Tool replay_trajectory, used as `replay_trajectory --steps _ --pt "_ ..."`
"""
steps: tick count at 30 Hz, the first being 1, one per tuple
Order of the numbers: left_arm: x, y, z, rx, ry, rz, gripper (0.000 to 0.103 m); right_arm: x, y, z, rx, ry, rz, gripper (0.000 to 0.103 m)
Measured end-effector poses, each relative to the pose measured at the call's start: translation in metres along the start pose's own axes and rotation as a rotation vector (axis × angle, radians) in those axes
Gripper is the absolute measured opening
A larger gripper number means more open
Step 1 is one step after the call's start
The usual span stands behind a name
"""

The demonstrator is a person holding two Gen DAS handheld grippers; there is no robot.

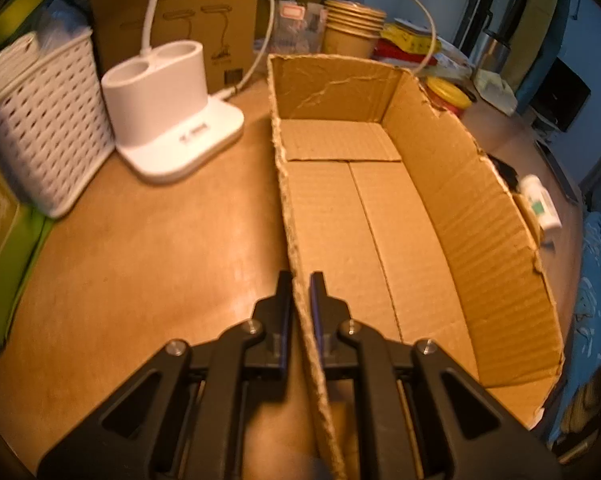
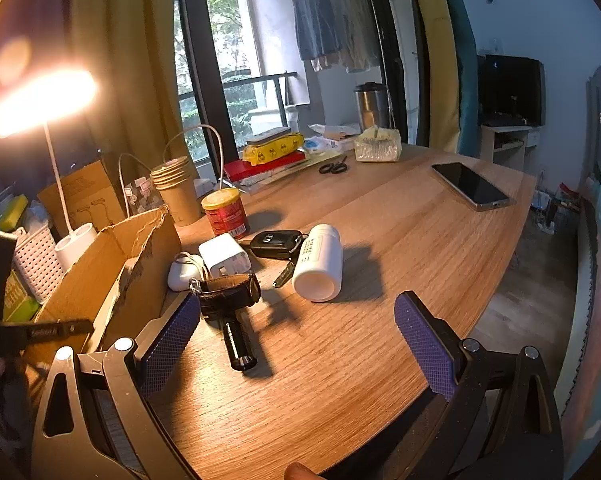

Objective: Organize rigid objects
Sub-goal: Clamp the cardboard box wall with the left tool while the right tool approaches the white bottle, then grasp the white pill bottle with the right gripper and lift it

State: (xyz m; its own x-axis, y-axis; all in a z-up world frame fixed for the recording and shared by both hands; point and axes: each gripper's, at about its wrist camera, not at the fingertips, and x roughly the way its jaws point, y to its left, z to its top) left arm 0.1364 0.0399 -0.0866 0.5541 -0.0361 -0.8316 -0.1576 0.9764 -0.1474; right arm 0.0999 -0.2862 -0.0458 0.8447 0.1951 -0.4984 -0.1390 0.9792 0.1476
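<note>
My left gripper (image 1: pixel 301 280) is shut on the left wall of an open, empty cardboard box (image 1: pixel 340 216), one finger on each side of the wall. The box also shows in the right wrist view (image 2: pixel 112 272) at the left. My right gripper (image 2: pixel 296 320) is open and empty above the wooden table. Ahead of it lie a brown leather watch (image 2: pixel 228 294), a black cylinder (image 2: pixel 236 346), a white pill bottle (image 2: pixel 318 262) on its side, a car key (image 2: pixel 276 243), a white charger (image 2: pixel 225 258) and a small white case (image 2: pixel 182 274).
A white lamp base (image 1: pixel 172 120) and a white basket (image 1: pixel 44 128) stand left of the box. Paper cups (image 2: pixel 176 188), a red can (image 2: pixel 224 212), scissors (image 2: pixel 333 167), a phone (image 2: pixel 470 185) and a steel mug (image 2: pixel 370 106) sit further back.
</note>
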Motion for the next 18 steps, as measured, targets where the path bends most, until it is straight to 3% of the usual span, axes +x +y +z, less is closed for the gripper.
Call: replay_trajectory --steps 3,7,13,18 --pt "0.006 0.000 0.008 0.015 0.015 -0.012 0.011 0.002 0.000 -0.001 0.001 0.009 0.003 0.100" --pt "-0.002 0.004 0.004 -0.004 0.012 -0.051 0.026 0.010 0.001 -0.004 -0.008 0.036 0.015 0.100" --pt "-0.007 0.000 -0.017 0.017 0.014 -0.100 0.027 0.024 0.007 -0.008 -0.033 0.080 0.041 0.100" --pt "-0.008 0.000 -0.017 0.027 -0.019 -0.115 0.022 0.037 -0.002 0.006 -0.056 0.073 0.004 0.100"
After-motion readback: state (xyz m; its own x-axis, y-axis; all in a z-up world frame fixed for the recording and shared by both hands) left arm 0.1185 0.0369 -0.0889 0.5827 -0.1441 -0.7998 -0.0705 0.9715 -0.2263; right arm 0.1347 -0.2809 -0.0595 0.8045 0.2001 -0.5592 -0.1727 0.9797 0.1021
